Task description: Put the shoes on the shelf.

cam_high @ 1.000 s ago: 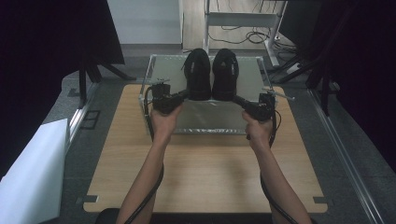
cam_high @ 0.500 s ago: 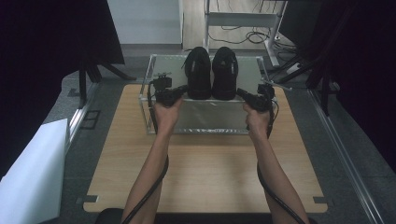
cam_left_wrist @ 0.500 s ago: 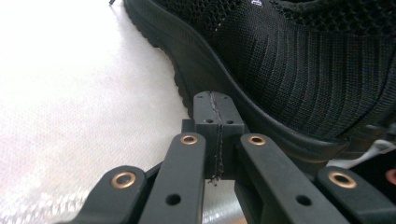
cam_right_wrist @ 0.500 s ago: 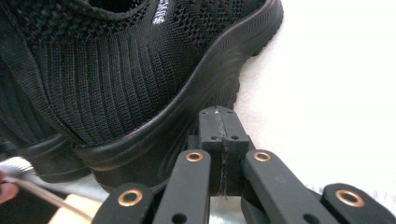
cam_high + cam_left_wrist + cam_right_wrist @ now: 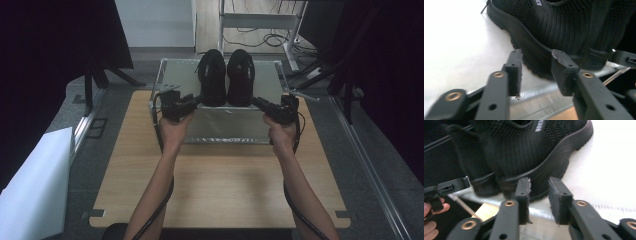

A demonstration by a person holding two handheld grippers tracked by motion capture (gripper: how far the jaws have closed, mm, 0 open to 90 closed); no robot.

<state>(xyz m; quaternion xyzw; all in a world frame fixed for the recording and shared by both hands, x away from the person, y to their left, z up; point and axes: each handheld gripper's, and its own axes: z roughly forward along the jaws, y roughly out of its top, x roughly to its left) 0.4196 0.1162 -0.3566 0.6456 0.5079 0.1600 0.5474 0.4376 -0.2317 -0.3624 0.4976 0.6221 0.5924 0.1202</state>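
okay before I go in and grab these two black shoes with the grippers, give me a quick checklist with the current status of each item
1. Left gripper open, nothing between its jaws: ok.
2. Right gripper open, nothing held: ok.
3. Left gripper faces the left shoe near its heel end: ok.
4. Right gripper faces the right shoe near its heel end: ok.
5. Shoes side by side, soles down, on the metal rack: ok.
6. Jaw opening wide enough to take the heel: cannot tell.
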